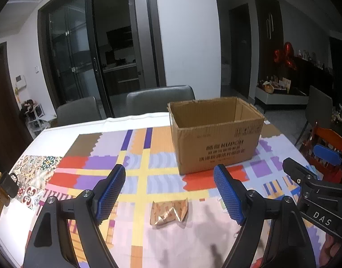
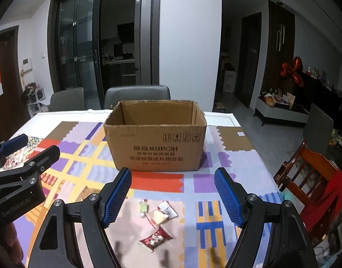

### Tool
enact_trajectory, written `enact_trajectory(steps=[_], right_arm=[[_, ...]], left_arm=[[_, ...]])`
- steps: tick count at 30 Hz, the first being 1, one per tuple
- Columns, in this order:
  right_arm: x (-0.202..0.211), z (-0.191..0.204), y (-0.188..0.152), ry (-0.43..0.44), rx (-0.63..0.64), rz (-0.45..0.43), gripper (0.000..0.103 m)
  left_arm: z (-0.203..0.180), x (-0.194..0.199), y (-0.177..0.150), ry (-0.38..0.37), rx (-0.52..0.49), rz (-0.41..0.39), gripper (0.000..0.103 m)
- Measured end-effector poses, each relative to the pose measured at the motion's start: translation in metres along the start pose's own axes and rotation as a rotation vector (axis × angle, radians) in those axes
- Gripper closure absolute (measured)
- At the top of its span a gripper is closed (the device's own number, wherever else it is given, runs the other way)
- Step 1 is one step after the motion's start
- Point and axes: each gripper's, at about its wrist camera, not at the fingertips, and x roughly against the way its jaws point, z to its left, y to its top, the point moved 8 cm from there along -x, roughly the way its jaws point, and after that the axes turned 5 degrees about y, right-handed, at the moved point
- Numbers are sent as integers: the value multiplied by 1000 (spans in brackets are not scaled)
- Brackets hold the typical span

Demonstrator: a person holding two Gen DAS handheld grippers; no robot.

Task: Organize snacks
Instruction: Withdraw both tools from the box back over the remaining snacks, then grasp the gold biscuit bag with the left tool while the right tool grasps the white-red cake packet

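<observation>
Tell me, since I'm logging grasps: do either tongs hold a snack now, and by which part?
Nothing is held. The left tongs and right tongs are both open, above the snack packets lying on the tablecloth.

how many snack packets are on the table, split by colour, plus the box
brown packet: 1
green packet: 1
white packet: 1
yellow packet: 1
red packet: 1
cardboard box: 1
total: 6, with all 5 packets outside the box
</observation>
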Motion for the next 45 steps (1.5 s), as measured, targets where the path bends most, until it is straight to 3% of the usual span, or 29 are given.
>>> enact_trajectory(steps=[22,45], right_arm=[[-41,11,-49,16,38,105,26],[-109,8,-99,53,45,252,26]], left_arm=[[5,-42,-58,5,1,96,22],[-6,-109,-110,10,-31,260,23]])
